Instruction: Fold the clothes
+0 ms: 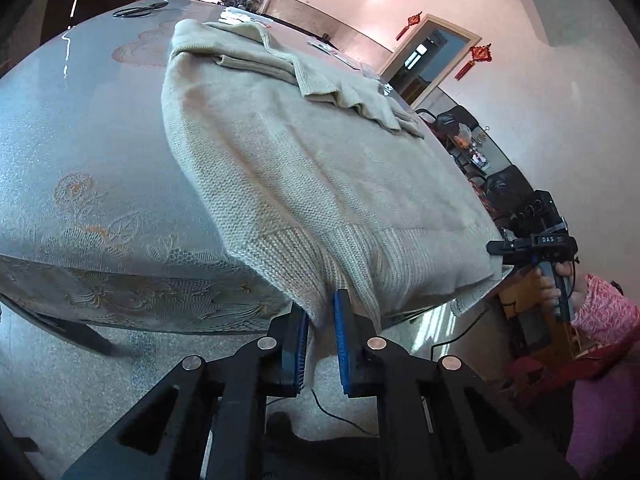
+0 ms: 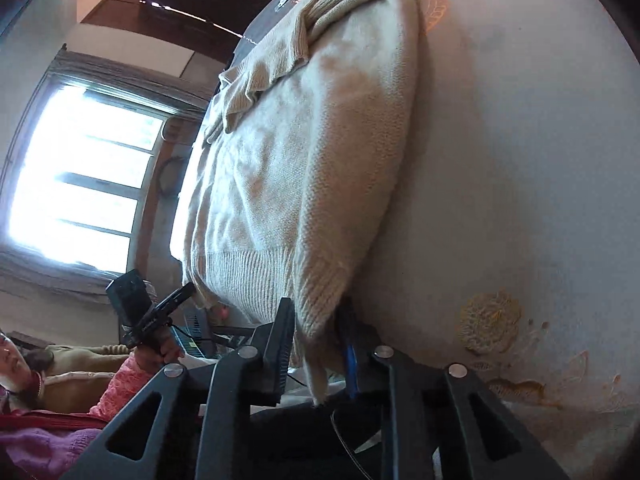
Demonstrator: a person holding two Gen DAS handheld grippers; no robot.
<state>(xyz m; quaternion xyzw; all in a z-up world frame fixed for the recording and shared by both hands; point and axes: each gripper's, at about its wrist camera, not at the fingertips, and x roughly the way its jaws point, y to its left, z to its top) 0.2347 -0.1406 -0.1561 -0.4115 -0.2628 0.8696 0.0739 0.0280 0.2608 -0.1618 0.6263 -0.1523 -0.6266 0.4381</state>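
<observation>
A beige knit sweater (image 1: 304, 168) lies flat on a table with a lace-patterned cloth (image 1: 80, 140); its sleeves are folded over the far end. Its ribbed hem hangs over the near table edge. My left gripper (image 1: 322, 322) has a corner of the hem between its blue-padded fingers, jaws nearly closed on the cloth. In the right wrist view the sweater (image 2: 304, 152) runs away from me, and my right gripper (image 2: 320, 336) pinches the other hem corner. The right gripper also shows in the left wrist view (image 1: 532, 244), at the table edge.
Black scissors (image 1: 140, 10) lie at the table's far end. Papers (image 1: 340, 52) lie beyond the sweater. Chairs and clutter (image 1: 472, 136) stand along the right wall. A bright window (image 2: 80, 176) and the person in pink (image 2: 60, 392) are on the left.
</observation>
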